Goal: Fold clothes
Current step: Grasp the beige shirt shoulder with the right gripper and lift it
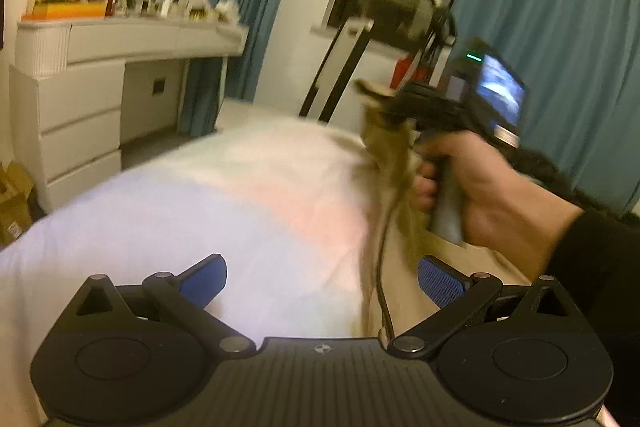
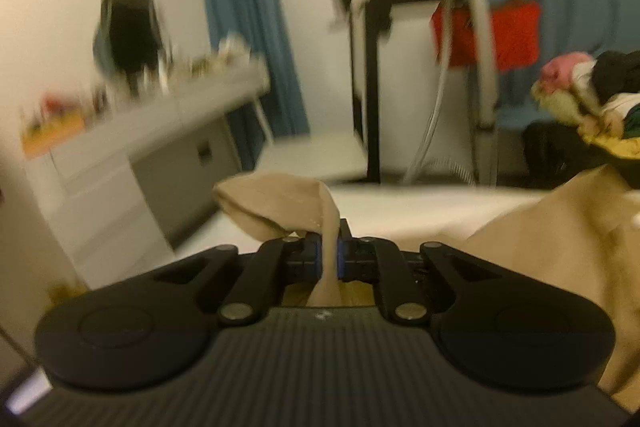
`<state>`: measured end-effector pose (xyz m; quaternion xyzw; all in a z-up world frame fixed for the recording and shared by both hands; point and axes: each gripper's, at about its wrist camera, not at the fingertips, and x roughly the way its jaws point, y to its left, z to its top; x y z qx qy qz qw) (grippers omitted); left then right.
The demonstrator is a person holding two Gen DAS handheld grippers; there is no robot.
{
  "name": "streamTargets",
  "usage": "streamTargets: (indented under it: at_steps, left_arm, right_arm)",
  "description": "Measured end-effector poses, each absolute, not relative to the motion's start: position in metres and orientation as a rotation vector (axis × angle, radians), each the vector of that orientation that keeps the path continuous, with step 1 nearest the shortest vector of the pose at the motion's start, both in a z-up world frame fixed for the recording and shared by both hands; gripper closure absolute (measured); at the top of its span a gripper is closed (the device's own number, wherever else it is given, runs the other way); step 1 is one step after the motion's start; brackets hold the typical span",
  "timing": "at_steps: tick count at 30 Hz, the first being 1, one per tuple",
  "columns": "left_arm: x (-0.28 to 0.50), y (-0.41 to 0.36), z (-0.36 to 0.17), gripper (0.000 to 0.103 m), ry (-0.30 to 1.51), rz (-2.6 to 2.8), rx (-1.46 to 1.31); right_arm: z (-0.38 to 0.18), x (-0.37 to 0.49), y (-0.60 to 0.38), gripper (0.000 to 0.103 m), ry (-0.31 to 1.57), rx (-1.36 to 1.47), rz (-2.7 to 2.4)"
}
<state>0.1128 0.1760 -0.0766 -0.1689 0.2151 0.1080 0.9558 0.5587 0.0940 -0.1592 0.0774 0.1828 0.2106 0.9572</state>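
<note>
A beige garment (image 2: 276,209) is pinched between the blue pads of my right gripper (image 2: 330,255), which is shut on it; a fold of the cloth flops over to the left of the pads, and more of it spreads at the right (image 2: 560,235). In the left wrist view the same garment (image 1: 390,163) hangs from the right gripper (image 1: 384,107), held up by a person's hand (image 1: 480,195) over the white bed (image 1: 200,195). My left gripper (image 1: 320,281) is open low over the bed, with the hanging cloth just inside its right finger (image 1: 440,283).
A white dresser (image 1: 80,107) with a mirror and small items stands at the left beyond the bed. Blue curtains (image 1: 560,27) flank a dark window. A pile of mixed clothes (image 2: 592,95) lies at the far right. A black stand (image 2: 370,87) and hoses rise behind the bed.
</note>
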Motion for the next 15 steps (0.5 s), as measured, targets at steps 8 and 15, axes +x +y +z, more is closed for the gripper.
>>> streamTargets:
  at_steps: [8, 15]
  left_arm:
    - [0.101, 0.147, -0.076, 0.000, 0.412, 0.098, -0.359]
    - [0.121, 0.111, -0.098, 0.000, 0.479, 0.031, -0.274]
  right_arm:
    - [-0.151, 0.543, -0.073, 0.095, 0.259, 0.362, 0.183]
    - [-0.213, 0.555, -0.140, 0.094, 0.345, 0.354, 0.049]
